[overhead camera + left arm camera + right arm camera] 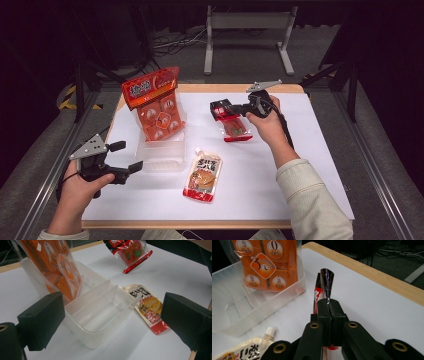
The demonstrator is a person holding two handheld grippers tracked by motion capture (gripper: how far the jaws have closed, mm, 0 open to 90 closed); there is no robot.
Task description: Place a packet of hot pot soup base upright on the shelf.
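Note:
My right gripper [226,109] is shut on the black top edge of a red snack packet [234,126], which hangs below it just above the table; the pinched packet [324,287] sticks up between its pressed jaws. My left gripper [126,156] stands open at the front left, its jaws either side of the near end of a clear divided plastic box [161,156]. A tall orange pouch [156,102] stands in the box's far compartment. A yellow spouted sauce pouch [203,177] lies flat on the white sheet, right of the box [100,315].
The white sheet [310,150] covers a wooden table whose far edge [225,88] shows behind the packets. The person's right forearm in a pale sleeve [310,200] crosses the front right. A metal stand [247,30] sits on the floor beyond.

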